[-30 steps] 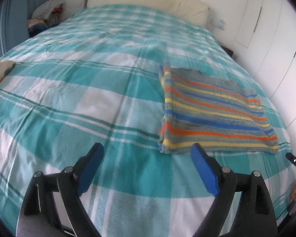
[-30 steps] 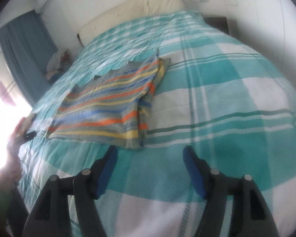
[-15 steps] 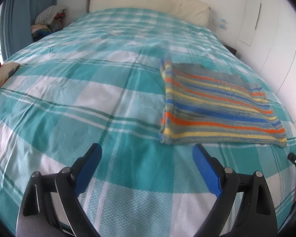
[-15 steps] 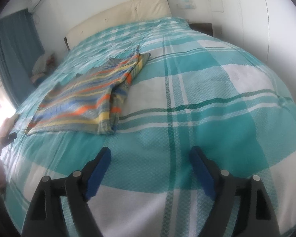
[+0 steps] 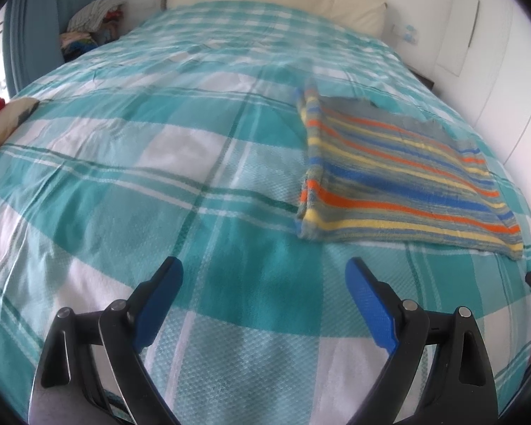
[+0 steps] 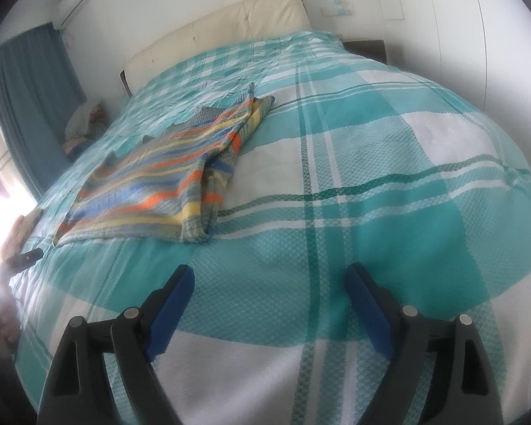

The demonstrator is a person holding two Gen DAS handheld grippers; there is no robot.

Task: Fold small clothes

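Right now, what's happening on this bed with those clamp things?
A person is folding small clothes using two hand-held grippers. A striped garment lies folded flat on the teal plaid bedspread. Neither gripper is touching it: the left gripper and the right gripper both hang open over bare bedspread, nothing between their blue pads. This piece looks finished.

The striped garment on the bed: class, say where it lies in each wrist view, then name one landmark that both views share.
Left wrist view: the striped garment lies right of centre, beyond the right finger of the left claw.
Right wrist view: it lies left of centre, beyond the left finger of the right claw.
Shared landmark: the cream headboard at the bed's far end.
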